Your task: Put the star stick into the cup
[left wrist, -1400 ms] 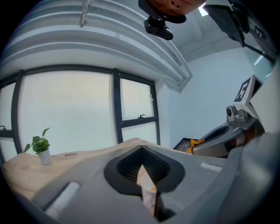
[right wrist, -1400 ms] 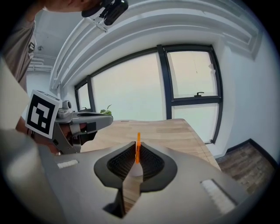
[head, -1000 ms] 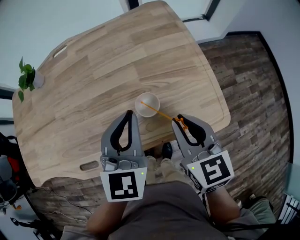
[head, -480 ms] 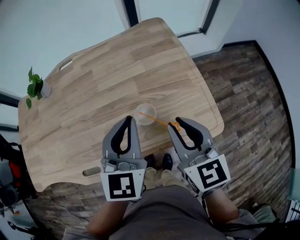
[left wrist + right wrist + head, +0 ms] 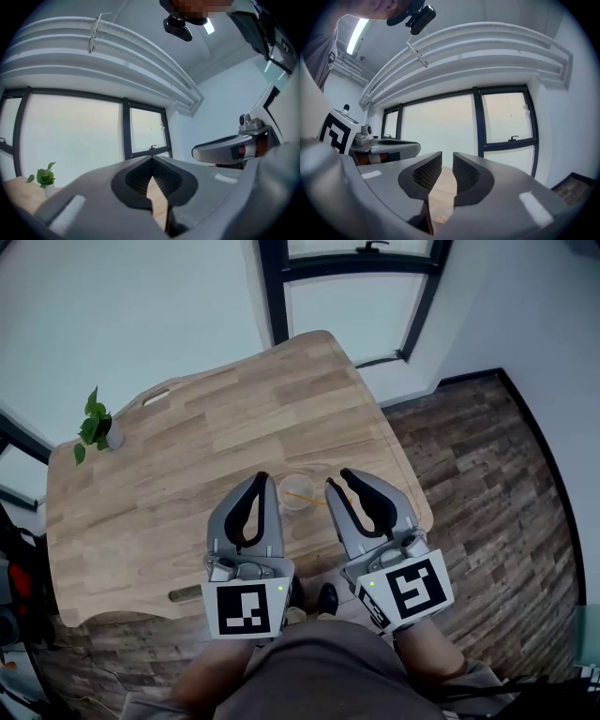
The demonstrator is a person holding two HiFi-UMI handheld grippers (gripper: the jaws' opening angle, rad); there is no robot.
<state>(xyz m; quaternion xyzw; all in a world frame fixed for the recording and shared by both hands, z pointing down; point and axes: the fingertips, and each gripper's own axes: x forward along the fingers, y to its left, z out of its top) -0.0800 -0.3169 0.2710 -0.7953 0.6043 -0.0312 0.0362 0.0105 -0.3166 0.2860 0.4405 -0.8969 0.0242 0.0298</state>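
Observation:
The clear cup [image 5: 296, 491] stands on the wooden table [image 5: 187, 446] near its front edge. The orange star stick [image 5: 309, 497] leans in it, and its star end juts out to the right over the rim. My right gripper [image 5: 337, 481] hovers just right of the cup, above that end. Its jaws are a little apart with nothing between them, and in the right gripper view [image 5: 447, 161] an orange bit of the stick [image 5: 440, 218] shows far below the gap. My left gripper [image 5: 262, 478] sits just left of the cup, shut and empty [image 5: 152, 161].
A small potted plant [image 5: 95, 424] stands at the table's far left corner and also shows as the plant [image 5: 45, 177] in the left gripper view. Windows with dark frames [image 5: 356, 277] and a white wall lie beyond the table. Wood floor [image 5: 506, 484] runs along the right.
The right gripper has let go of the stick's star end and drawn back slightly. The stick stays leaning in the cup. The head view has tilted up, showing the windows.

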